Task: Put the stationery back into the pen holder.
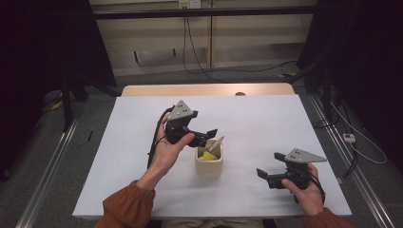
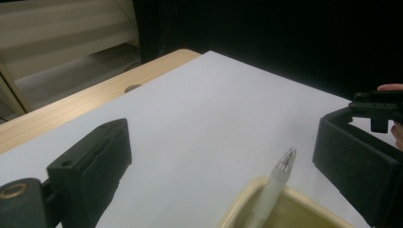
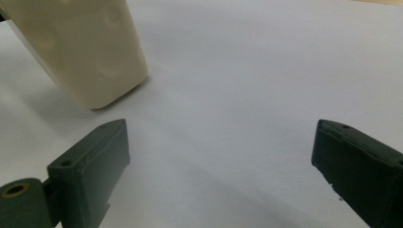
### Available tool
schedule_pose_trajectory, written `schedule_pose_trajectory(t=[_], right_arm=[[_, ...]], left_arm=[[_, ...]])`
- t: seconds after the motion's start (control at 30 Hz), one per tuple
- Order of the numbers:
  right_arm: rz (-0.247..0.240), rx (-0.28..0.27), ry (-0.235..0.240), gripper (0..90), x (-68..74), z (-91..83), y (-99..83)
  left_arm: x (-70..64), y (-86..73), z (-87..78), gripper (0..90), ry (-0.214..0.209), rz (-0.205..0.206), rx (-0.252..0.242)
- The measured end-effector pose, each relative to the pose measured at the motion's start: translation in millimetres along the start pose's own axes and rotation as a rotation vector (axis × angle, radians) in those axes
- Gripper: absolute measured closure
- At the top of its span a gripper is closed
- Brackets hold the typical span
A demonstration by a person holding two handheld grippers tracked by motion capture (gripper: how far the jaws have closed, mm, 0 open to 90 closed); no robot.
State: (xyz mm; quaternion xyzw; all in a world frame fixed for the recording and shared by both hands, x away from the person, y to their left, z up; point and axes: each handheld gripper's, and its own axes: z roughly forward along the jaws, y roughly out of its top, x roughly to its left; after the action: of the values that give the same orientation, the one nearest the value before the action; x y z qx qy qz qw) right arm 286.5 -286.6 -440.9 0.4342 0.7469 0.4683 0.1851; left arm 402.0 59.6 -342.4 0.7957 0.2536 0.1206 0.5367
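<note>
A cream cup [image 1: 209, 161] stands near the middle of the white counter [image 1: 266, 123], with a pen [image 1: 215, 143] leaning out of it and something yellow [image 1: 209, 155] inside. The left hand-held gripper [image 1: 209, 135] hovers just above the cup's rim, its jaws spread wide on either side of the pen's tip [image 2: 286, 159], touching nothing. This looks like the approach to picking the pen: next the jaws would need to drop lower around the barrel and close. The right hand-held gripper [image 1: 264, 175] rests low to the right of the cup, jaws wide apart and empty, pointed at the cup's side [image 3: 90, 52].
</note>
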Motion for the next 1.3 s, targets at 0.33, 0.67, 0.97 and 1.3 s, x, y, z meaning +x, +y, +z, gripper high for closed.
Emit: schedule_pose_trajectory(t=[0.33, 0.67, 0.97, 1.3], right_arm=[[0.003, 0.003, -0.006, 5.2, -0.2, 1.8, 0.5], [0.006, 0.000, -0.010, 5.2, -0.7, 1.0, 0.0], [0.005, 0.000, -0.015, 5.2, -0.7, 0.9, 0.0], [0.009, 0.001, -0.013, 5.2, -0.8, 1.3, 0.1]], left_arm=[[5.5, -5.7, -13.3, 6.0, 0.041, 0.001, 0.005], [14.4, -5.8, -29.6, 6.2, 0.098, 0.009, 0.016], [17.7, -5.2, -42.3, 6.2, 0.127, 0.028, 0.024], [20.9, -11.1, -56.2, 5.4, 0.136, 0.016, 0.024]])
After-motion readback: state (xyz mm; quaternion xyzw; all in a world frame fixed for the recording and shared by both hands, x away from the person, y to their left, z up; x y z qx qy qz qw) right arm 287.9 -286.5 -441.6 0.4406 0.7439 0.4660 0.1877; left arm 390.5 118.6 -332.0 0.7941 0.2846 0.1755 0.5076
